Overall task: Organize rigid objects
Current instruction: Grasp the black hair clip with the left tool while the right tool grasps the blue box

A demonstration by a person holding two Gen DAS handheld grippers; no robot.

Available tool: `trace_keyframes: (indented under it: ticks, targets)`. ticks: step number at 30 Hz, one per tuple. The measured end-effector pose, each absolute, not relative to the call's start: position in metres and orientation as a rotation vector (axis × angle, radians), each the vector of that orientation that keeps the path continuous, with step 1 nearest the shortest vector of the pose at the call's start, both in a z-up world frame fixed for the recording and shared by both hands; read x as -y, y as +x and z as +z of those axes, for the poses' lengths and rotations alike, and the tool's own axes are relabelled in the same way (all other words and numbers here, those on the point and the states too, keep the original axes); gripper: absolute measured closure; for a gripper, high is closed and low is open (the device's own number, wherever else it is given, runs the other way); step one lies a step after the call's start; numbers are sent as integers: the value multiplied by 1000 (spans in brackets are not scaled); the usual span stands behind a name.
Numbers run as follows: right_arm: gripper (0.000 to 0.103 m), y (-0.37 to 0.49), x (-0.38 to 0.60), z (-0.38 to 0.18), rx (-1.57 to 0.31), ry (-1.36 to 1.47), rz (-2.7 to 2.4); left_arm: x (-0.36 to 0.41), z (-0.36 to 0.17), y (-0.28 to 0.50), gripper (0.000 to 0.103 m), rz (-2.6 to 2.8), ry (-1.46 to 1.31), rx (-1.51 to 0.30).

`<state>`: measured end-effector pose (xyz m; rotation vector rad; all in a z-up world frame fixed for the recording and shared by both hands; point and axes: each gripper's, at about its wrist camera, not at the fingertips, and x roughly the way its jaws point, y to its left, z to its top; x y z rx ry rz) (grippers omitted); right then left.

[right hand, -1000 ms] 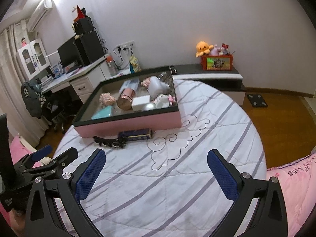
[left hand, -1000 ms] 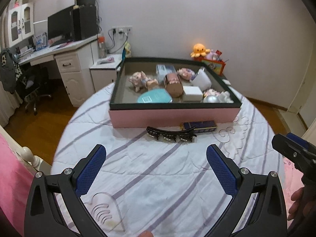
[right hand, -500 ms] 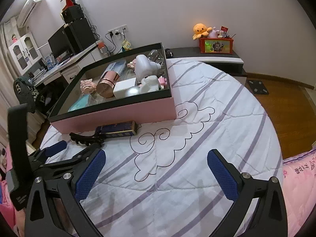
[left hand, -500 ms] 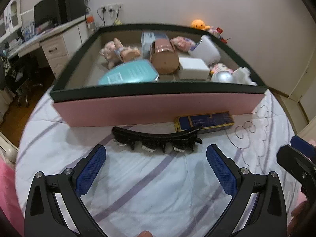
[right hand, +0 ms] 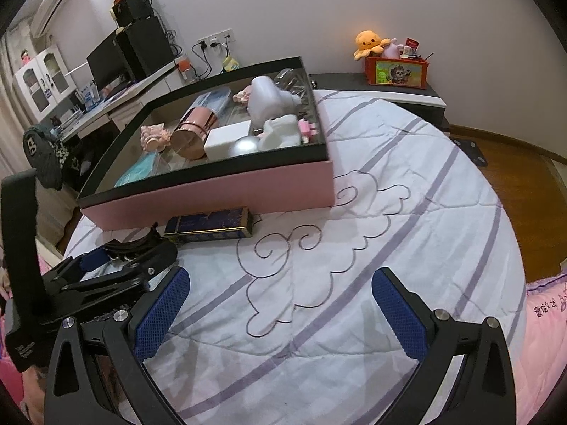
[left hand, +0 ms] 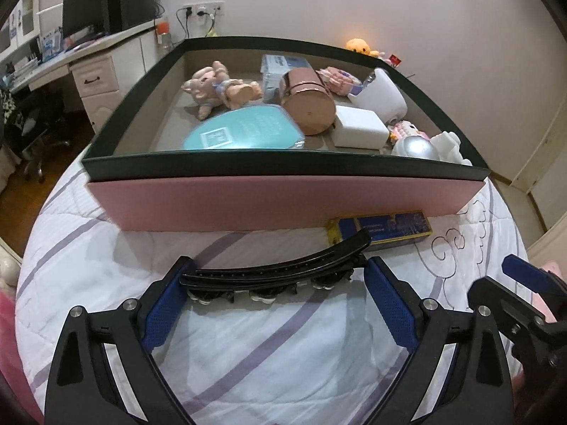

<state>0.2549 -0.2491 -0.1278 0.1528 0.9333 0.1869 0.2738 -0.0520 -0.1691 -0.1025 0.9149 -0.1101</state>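
A long black hair clip lies on the white quilt in front of a pink box. My left gripper is open, its blue pads on either side of the clip's two ends; contact is unclear. In the right wrist view the left gripper sits over the clip at the left. A dark blue rectangular tin lies beside the box; it also shows in the right wrist view. My right gripper is open and empty above bare quilt.
The pink box with a dark rim holds several items: a teal case, a copper cylinder, a white block, a pig toy. A desk with a monitor stands at the left, a low shelf behind.
My left gripper has moved forward and down until its pads flank the black hair clip. The right gripper has moved forward a little over the quilt and stayed open.
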Motion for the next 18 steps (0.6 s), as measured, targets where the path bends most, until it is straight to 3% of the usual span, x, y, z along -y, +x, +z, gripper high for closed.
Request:
trace_keyframes:
  ticks: [18]
  targets:
    - [0, 304, 171, -154, -975, 28, 152, -16, -174, 247, 6, 18, -106, -873]
